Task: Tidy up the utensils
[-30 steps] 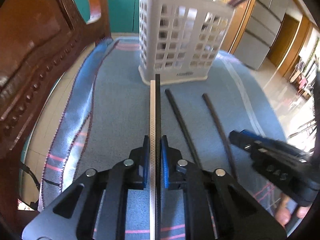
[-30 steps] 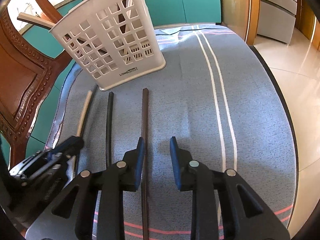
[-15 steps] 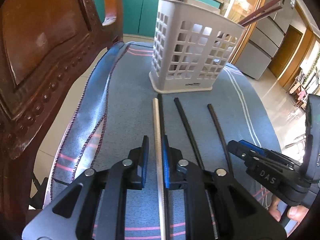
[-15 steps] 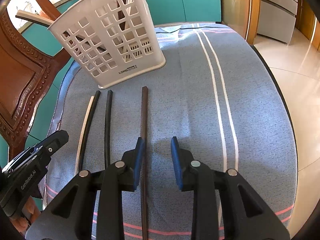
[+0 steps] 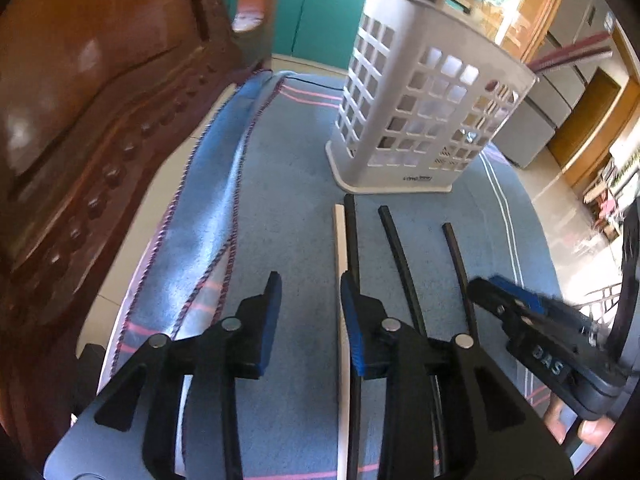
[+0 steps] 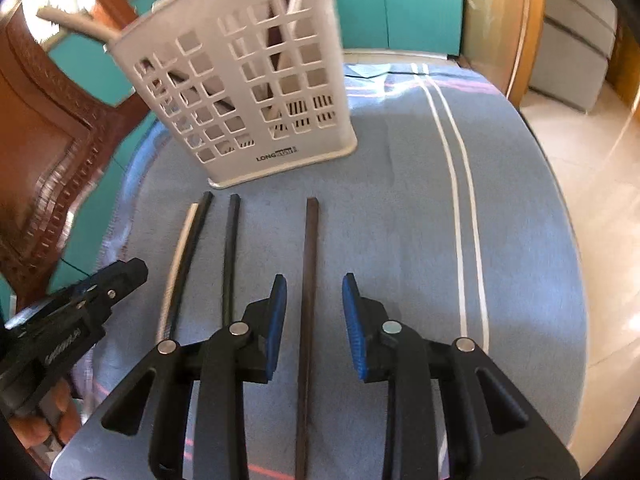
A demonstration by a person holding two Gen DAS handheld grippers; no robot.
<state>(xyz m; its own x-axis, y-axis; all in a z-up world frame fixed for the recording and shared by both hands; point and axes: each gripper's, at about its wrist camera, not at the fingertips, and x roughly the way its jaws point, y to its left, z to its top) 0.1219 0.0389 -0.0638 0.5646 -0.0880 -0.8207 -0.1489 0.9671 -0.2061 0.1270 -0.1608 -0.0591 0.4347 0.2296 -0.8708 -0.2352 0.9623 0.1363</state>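
Four chopsticks [image 6: 308,280] lie on the worktop [image 6: 400,220] before the basket [image 6: 240,80]. Both hand-held grippers spread; the left hand-held gripper [image 5: 310,312] has just been opening with nothing between. Right hand-held gripper [image 6: 314,312] straddles the brown stick: pinch mid-shaft, squarely.

A blue cloth [image 6: 400,208] with white and pink stripes covers the table, bunched in folds along its left edge. A carved wooden chair [image 5: 100,120] stands against that edge, with teal cabinets [image 6: 400,4] behind the far edge.

Left hand-held gripper [image 5: 308,308] jaws just opened, white chopstick [image 5: 340,264] released, right hand-held gripper [image 6: 314,312] now straddling brown chopstick [image 6: 310,264]
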